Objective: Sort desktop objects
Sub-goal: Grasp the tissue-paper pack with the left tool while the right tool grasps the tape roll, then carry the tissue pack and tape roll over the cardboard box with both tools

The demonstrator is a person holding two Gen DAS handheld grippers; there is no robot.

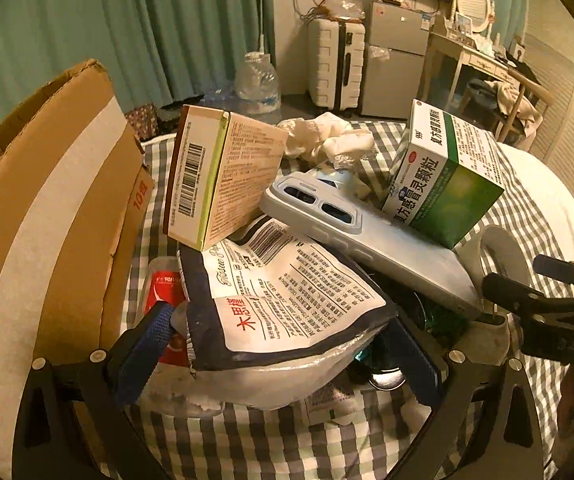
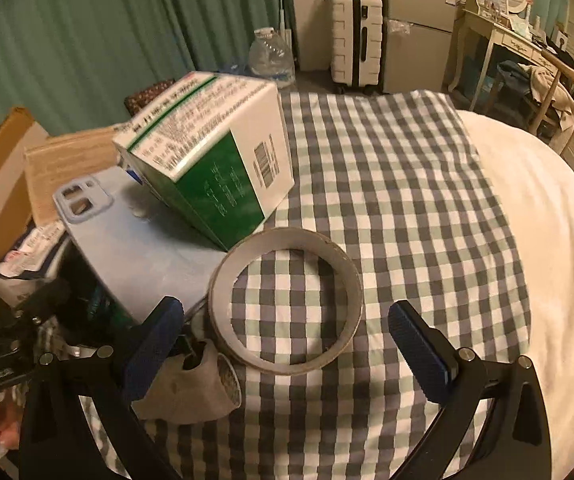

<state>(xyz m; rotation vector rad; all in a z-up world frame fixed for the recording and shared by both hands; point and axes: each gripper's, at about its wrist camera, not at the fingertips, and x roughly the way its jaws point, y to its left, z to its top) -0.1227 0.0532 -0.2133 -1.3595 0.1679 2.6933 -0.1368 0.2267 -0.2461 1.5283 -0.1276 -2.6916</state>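
Logging the pile: my left gripper [image 1: 283, 356], jaws wide apart, straddles the white-and-navy crinkled plastic tissue packet [image 1: 287, 304] at lower centre of the left wrist view, its long axis running lower left to upper right, not yet clamped by my reading. My right gripper [image 2: 287, 344], also spread and empty, frames the grey cardboard tape ring [image 2: 285, 304] lying flat on the checked cloth [image 2: 387, 184], centre frame. Pale blue phone case [image 2: 135, 252] sits just left, green-and-white medicine box [image 2: 211, 160] leaning on it. Each arm nearest its own item.
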